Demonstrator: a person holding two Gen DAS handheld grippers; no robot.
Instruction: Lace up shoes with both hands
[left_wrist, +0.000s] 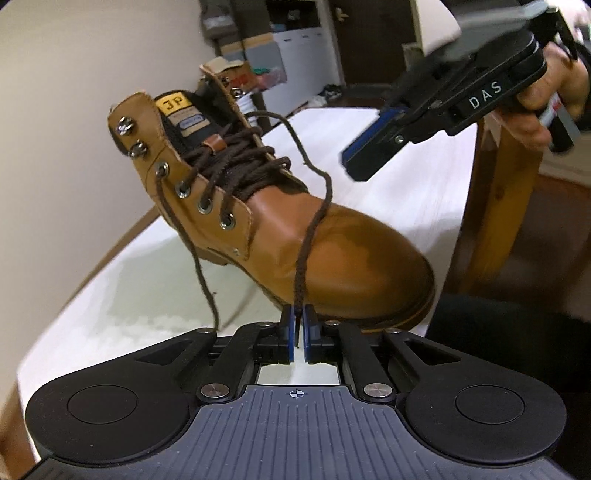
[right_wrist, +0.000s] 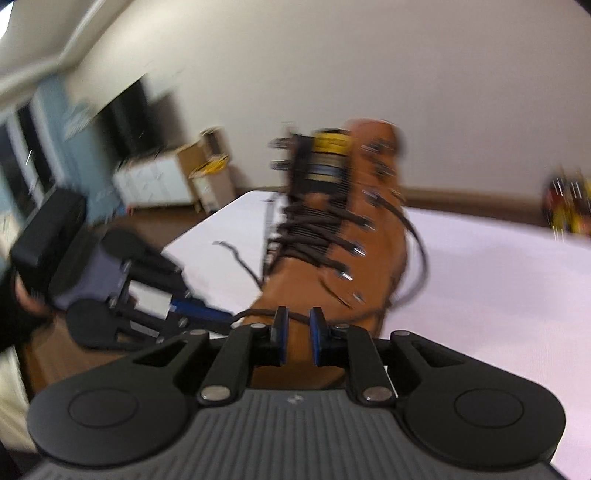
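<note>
A tan boot (left_wrist: 317, 236) stands on the white table (left_wrist: 406, 192), its dark brown lace (left_wrist: 314, 221) threaded through the lower eyelets. The left gripper (left_wrist: 299, 325), near the toe, pinches one lace end. To the right, the right gripper (right_wrist: 297, 328) stands parted, a lace strand crossing between its pads, untouched.

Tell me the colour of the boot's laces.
Dark brown laces on the tan boot; clearest in the left wrist view.
</note>
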